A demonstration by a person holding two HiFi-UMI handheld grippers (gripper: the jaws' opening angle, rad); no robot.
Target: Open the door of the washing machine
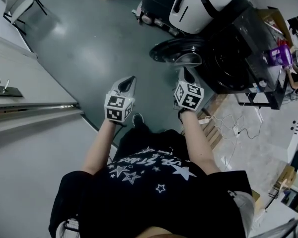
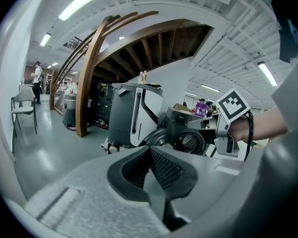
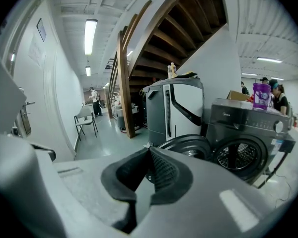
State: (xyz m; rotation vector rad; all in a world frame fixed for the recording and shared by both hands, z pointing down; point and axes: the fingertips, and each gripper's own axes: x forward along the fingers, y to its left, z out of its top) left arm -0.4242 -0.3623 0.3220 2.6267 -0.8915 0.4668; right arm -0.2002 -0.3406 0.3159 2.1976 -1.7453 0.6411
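Observation:
The dark washing machine stands at the upper right, its round door swung out to the left and the drum exposed. My right gripper is shut with nothing between its pads; its tip hovers just in front of the door's near rim. In the right gripper view the shut jaws point at the door and drum. My left gripper is shut and empty, over bare floor to the left of the door. Its own view shows the jaws shut, with the washing machine beyond.
A white and black appliance stands behind the washer. A purple container sits on the washer's top. Cables and a wooden pallet lie on the floor at right. A chair is far left, a white wall nearer.

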